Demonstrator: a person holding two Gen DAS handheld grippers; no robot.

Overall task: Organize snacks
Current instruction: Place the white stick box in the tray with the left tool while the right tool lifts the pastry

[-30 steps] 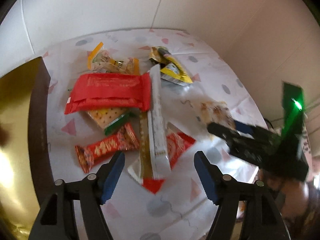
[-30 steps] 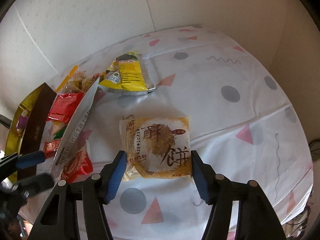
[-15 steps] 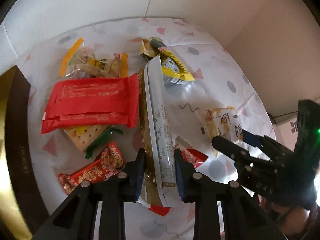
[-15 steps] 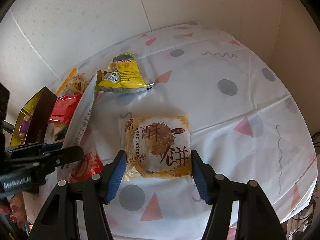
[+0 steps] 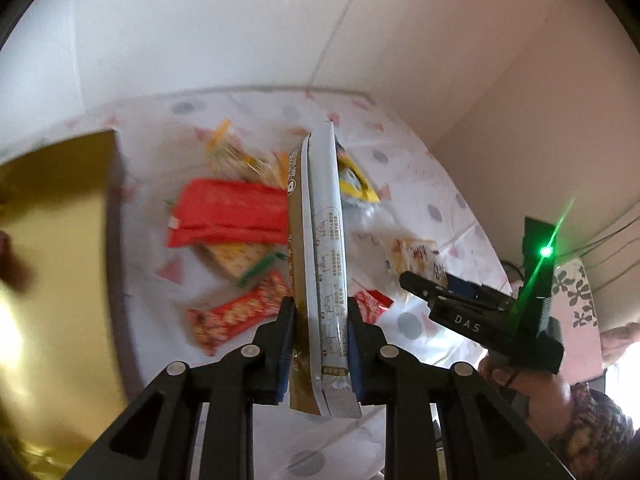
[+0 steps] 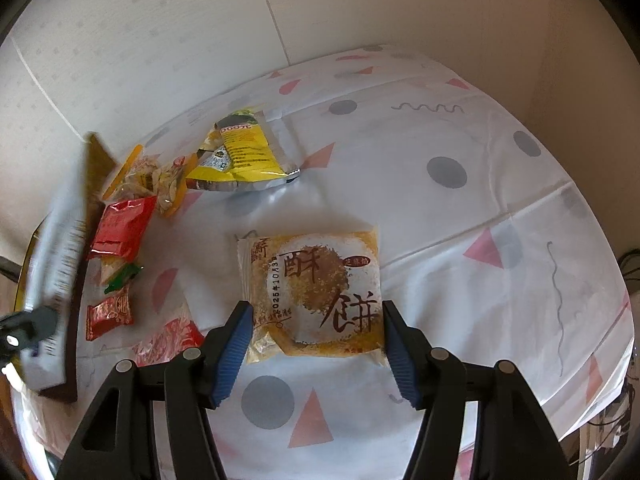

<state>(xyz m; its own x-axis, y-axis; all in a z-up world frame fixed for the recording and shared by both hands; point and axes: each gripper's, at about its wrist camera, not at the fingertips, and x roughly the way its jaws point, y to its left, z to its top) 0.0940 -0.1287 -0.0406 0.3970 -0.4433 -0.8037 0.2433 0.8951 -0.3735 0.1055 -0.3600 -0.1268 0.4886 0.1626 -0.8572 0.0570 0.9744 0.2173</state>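
A white cloth (image 6: 460,240) printed with grey dots and pink triangles is spread below pale walls. A long silver sachet (image 5: 326,248) is pinched by the left gripper (image 5: 320,344), above the snacks. A pastry packet (image 6: 316,292) is straddled, unpressed, by the spread right gripper (image 6: 318,344).

Eight snack packets (image 6: 314,292); one gold box (image 5: 52,240); two claws (image 5: 320,336).
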